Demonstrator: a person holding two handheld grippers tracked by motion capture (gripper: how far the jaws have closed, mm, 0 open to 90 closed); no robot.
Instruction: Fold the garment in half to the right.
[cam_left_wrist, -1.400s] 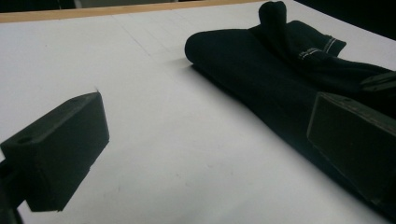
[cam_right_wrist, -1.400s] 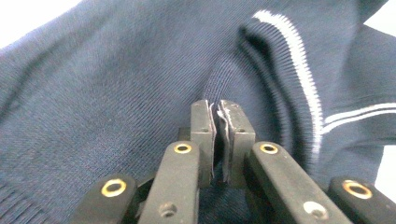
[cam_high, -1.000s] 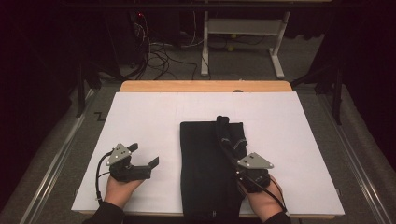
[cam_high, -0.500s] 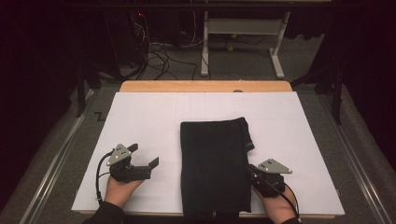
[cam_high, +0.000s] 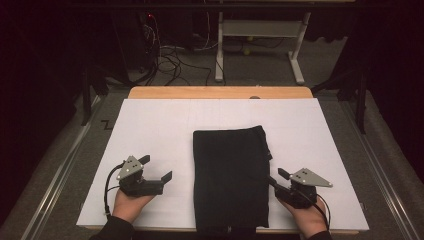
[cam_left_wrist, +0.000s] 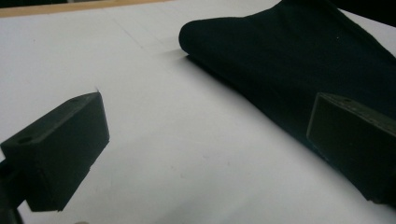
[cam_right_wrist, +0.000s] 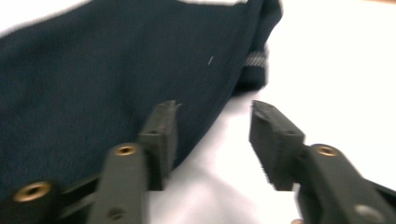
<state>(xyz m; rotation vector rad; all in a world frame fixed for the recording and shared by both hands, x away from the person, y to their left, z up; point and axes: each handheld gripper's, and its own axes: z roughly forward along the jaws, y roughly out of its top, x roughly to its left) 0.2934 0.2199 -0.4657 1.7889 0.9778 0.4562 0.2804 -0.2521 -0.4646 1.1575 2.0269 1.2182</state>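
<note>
cloth (cam_high: 231, 177) folded, mid-table near your edge, long axis 12 to 6. right gripper (cam_high: 274, 180) at its right edge, cloth at 9 o'clock from jaws; jaws just been opening, about half apart, nothing between them, one jaw over hem. left gripper (cam_high: 159, 168) wide open, empty, cloth at 3 o'clock, small gap. right hand nearer.
</note>
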